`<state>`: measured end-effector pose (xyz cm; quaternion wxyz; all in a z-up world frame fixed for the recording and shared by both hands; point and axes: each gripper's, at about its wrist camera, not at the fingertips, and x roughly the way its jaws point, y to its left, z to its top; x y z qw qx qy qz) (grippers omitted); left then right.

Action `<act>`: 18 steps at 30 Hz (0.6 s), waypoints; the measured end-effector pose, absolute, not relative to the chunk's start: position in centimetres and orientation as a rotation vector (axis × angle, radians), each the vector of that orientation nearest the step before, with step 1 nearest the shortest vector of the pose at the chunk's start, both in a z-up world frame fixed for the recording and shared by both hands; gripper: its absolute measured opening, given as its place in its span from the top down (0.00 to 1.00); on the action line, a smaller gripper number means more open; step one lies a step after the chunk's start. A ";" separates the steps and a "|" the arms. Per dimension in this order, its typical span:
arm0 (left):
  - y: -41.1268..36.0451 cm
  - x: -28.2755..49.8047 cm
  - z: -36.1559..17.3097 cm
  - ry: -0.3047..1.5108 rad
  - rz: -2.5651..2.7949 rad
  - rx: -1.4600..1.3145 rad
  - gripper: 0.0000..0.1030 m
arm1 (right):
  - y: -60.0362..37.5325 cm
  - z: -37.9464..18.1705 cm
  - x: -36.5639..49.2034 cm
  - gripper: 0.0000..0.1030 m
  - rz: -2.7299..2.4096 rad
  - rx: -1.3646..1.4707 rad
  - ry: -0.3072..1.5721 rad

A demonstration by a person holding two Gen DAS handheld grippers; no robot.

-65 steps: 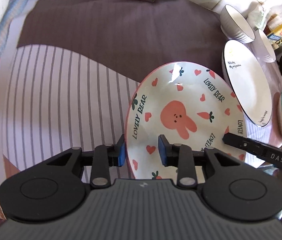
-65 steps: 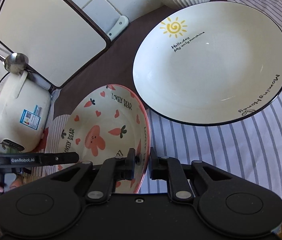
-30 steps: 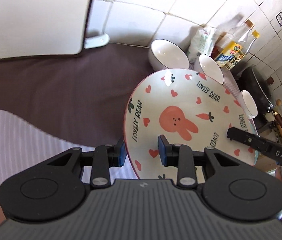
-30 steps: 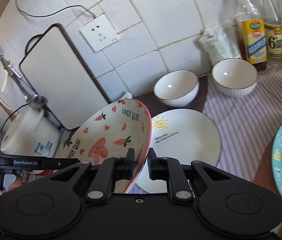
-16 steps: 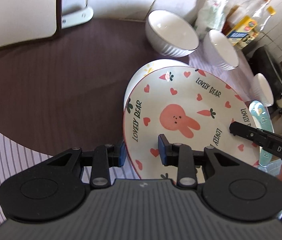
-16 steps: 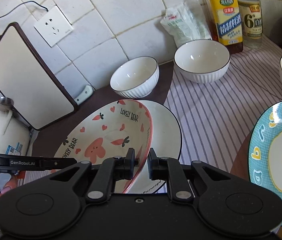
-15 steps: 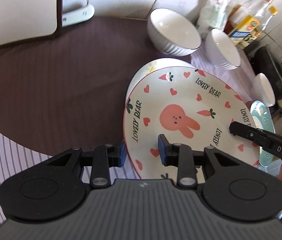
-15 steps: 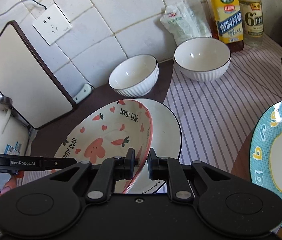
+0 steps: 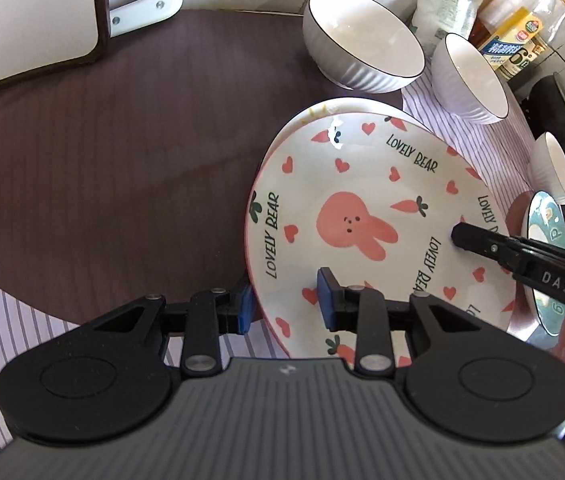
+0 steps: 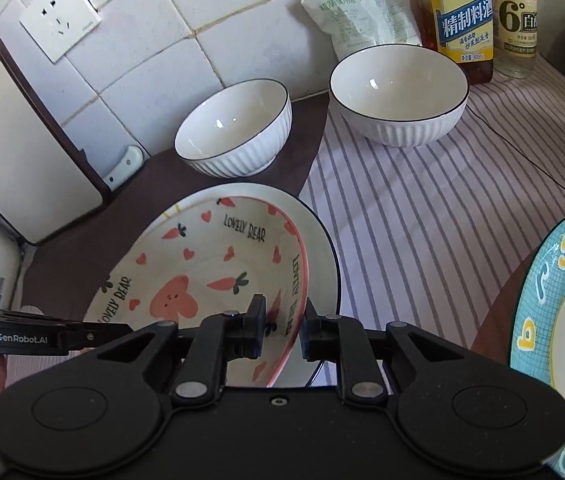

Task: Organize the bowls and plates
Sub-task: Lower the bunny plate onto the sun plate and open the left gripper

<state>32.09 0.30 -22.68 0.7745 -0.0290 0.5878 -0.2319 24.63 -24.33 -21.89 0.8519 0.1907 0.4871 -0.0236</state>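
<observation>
The pink rabbit plate (image 9: 362,216) rests inside the larger white plate (image 9: 322,109), whose rim shows around it. It also shows in the right wrist view (image 10: 202,272), nested in the white plate (image 10: 322,248). My left gripper (image 9: 284,304) straddles its near-left rim with a gap at the pads. My right gripper (image 10: 282,328) grips its right rim; its black finger (image 9: 494,246) lies over the plate's right side. Two white ribbed bowls (image 10: 234,128) (image 10: 398,94) stand behind.
A blue egg plate (image 10: 562,320) lies to the right, with a third bowl (image 9: 554,168) beyond it. Bottles (image 10: 464,12) and a bag (image 10: 358,8) line the tiled wall. A white cutting board (image 10: 10,136) leans at the left.
Both grippers carried the rabbit plate right and down over the white plate; it now sits nested in it. The right gripper's jaws have eased slightly wider.
</observation>
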 end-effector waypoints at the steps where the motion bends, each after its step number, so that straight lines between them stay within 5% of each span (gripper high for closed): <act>1: 0.2 32.1 -22.7 1.275 -0.496 -0.065 0.72 | -24.2 -22.0 24.7 0.74 -0.049 0.381 1.027; 12: -0.2 32.7 -22.9 1.279 -0.419 -0.078 0.70 | -21.9 -21.5 25.2 0.53 -0.086 0.206 1.037; 18: 0.6 32.7 -22.7 1.309 -0.391 -0.088 0.69 | -21.7 -20.4 25.2 0.56 -0.127 0.211 1.086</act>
